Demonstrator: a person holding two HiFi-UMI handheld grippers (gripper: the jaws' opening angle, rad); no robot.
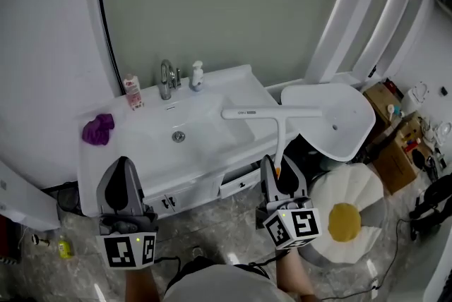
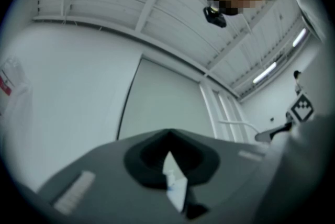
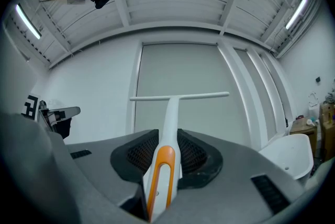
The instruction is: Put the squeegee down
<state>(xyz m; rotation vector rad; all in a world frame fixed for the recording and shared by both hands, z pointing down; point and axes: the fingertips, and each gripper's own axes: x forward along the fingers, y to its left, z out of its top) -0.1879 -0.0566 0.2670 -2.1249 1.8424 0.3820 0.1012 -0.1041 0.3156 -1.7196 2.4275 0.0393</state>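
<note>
Squeegee (image 1: pixel 278 130) in right tongs (image 1: pixel 280 168) beside sink basin (image 1: pixel 205 128)

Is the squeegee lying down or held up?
Held up. The right tool clamps the squeegee by its orange-striped handle, blade in the air.

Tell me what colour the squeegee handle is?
Squeegee handle: white with orange inlay, best in right gripper view.
</note>
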